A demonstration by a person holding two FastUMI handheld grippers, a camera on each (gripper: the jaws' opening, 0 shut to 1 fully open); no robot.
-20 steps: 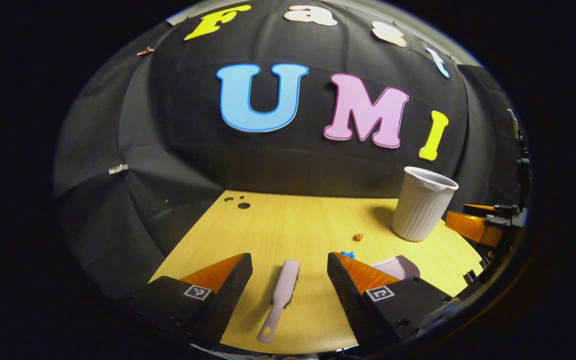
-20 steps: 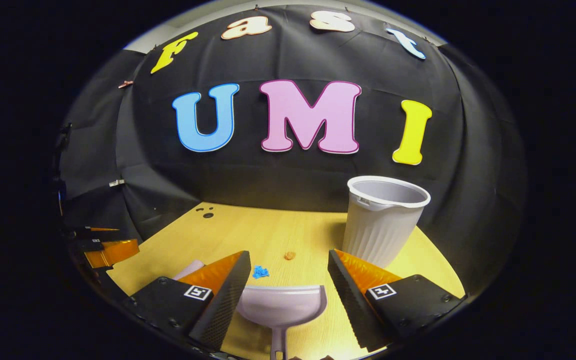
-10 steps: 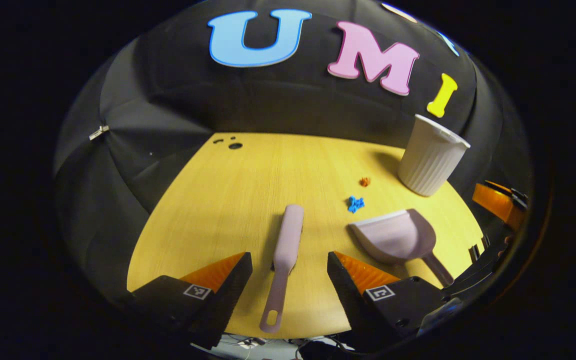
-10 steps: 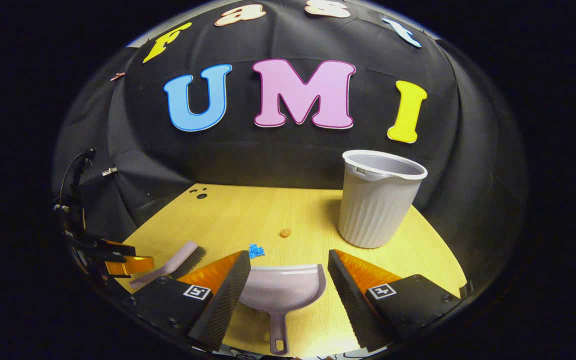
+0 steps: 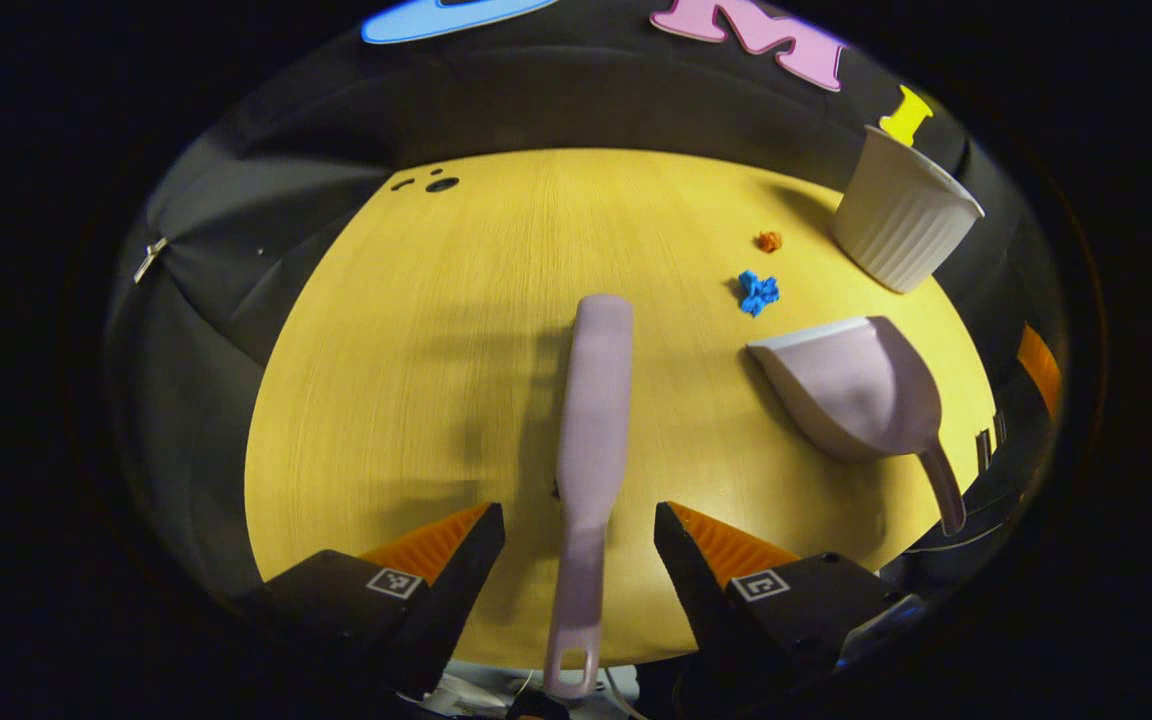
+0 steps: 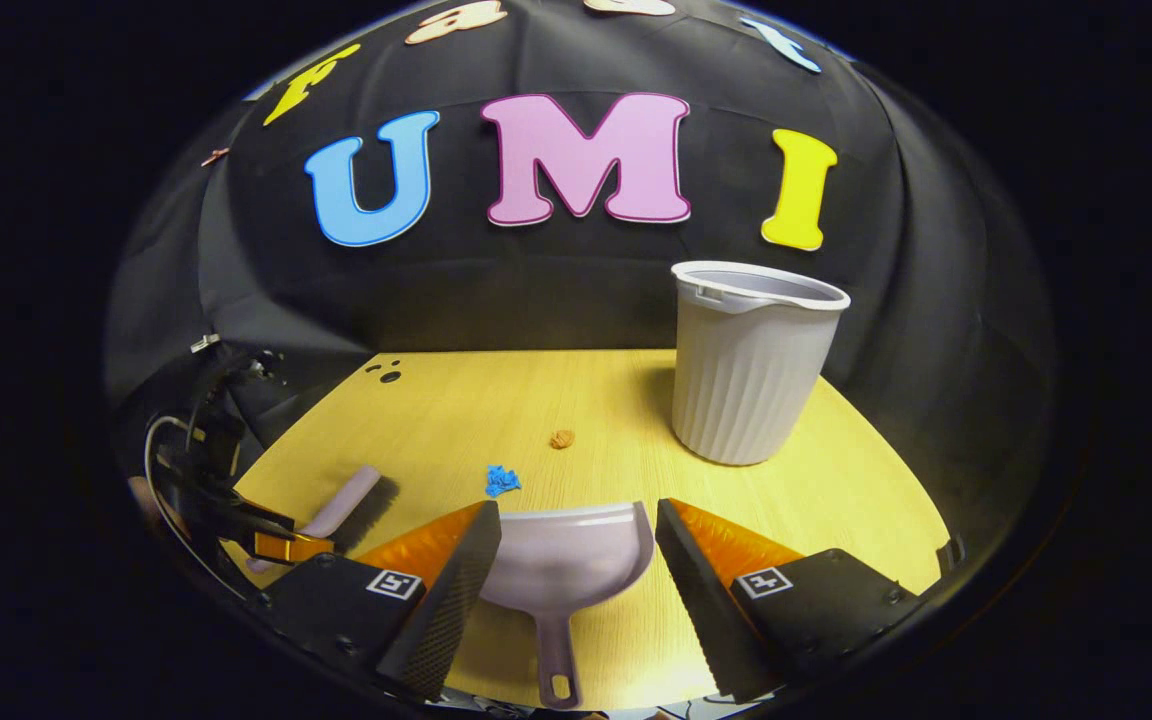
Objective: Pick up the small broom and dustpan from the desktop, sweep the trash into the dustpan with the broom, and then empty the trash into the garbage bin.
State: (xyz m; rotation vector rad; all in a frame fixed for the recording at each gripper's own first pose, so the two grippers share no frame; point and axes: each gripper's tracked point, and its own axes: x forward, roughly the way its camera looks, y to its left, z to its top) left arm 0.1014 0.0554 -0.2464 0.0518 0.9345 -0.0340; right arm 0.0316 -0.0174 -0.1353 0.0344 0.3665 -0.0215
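Fingers (image 5: 456,560) of the left gripper (image 5: 579,560) are spread wide, straddling the broom (image 5: 591,420) handle without touching it. Right gripper (image 6: 578,560) is likewise released, fingers either side of the dustpan (image 6: 568,555) with a gap on both sides.

Step in hand: the pick-up — nothing grasped yet. Broom lies flat on the desk (image 5: 416,350), handle toward the left gripper, head pointing away. Dustpan sits to its right, mouth facing the trash, handle toward the right gripper.

Trash: blue scrap (image 5: 758,292) just beyond the dustpan's lip, orange scrap (image 5: 769,240) a bit farther, near the bin (image 6: 751,360). Bin stands upright at the far right of the desk.

Next move, as I read it:
- left: drop onto the handle and close across it, gripping low enough that the head stays free to sweep
- right: come down to the dustpan's narrow handle, not the wide scoop — the opening looks barely wider than the scoop
- height above the desk is hard to judge through the fisheye, so descend slowly

Risk: a slim handle lying flat could skid or roll if one finger lands first.
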